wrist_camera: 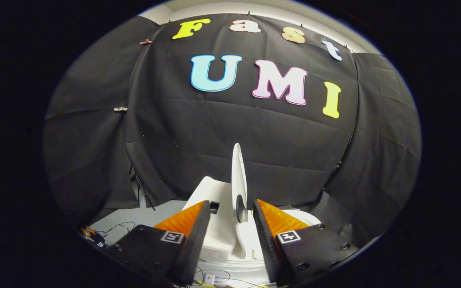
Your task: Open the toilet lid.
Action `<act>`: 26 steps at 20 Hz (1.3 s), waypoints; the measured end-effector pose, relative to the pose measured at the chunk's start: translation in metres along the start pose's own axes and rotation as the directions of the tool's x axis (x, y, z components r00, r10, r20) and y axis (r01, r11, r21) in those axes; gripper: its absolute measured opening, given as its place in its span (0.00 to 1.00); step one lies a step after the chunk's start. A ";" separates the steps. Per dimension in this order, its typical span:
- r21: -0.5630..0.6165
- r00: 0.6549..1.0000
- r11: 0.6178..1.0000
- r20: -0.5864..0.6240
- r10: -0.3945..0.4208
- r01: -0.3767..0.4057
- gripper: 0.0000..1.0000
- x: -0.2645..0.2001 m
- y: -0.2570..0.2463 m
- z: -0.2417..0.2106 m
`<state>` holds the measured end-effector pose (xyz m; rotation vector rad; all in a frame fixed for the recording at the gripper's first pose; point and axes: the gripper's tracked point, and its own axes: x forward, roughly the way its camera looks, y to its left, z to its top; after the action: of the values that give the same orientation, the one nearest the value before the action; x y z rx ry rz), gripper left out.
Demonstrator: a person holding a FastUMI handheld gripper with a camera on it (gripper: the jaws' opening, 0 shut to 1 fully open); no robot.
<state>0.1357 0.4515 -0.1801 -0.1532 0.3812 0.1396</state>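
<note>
**Standing lid seen edge-on between spread fingers**

Starting nearest the camera, the gripper point(231, 208) has its two fingers spread apart, gripping nothing; each finger carries a small square marker on its body. Low between the finger bases, a few thin cables point(214, 277) and a small pale box lie on the floor.

The toilet lid point(239, 180) stands upright and edge-on in the gap between the fingers, closer to the right finger than the left, its top rising well above both fingertips. I cannot tell whether the right finger touches it. The white toilet point(208, 196) sits under and to the left of the lid. More cables point(112, 230) lie on the pale floor left of the toilet. Behind the lid hangs the black cloth wall point(174, 132).
</note>
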 end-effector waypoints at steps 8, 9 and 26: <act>0.030 0.998 0.999 0.049 0.041 -0.043 0.99 -0.019 -0.013 0.013; 0.041 0.997 0.998 0.062 0.043 -0.045 0.99 -0.023 -0.018 0.018; 0.127 0.973 0.991 0.231 0.013 -0.044 0.99 -0.110 -0.177 0.100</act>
<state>0.0997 0.2843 -0.0256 -0.0006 0.1602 0.1586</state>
